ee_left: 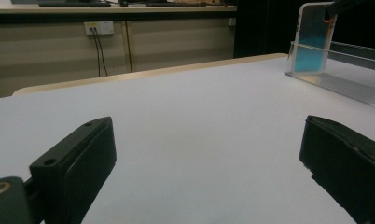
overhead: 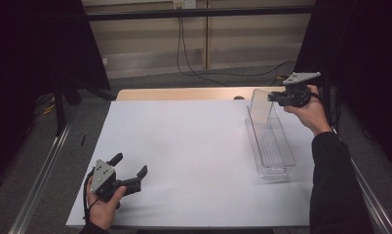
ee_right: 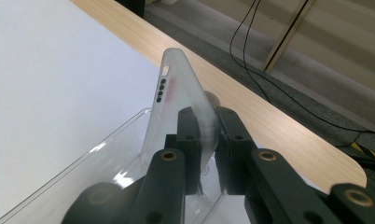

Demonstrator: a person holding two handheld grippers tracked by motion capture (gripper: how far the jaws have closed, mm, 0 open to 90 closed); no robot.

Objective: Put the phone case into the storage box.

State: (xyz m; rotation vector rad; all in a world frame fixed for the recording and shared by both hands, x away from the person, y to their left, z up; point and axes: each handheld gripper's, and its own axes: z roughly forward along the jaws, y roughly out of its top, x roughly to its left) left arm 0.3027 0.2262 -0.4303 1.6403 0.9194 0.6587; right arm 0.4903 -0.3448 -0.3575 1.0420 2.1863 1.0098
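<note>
A clear phone case [overhead: 260,106] stands on edge at the far end of a long clear plastic tray [overhead: 276,157] on the table's right side. My right gripper [overhead: 273,98] is shut on the case's upper edge; in the right gripper view the frosted case [ee_right: 176,100] rises between the closed jaws, with the tray's rim [ee_right: 83,156] below. From the left gripper view the case [ee_left: 313,39] appears far off at the upper right, tinted blue. My left gripper [overhead: 131,171] rests open near the table's front left corner, nothing between its jaws.
A white sheet [overhead: 184,151] covers most of the wooden table [overhead: 184,93]. Black cables [overhead: 189,58] trail on the floor beyond the far edge. Metal rails [overhead: 43,170] run along both sides.
</note>
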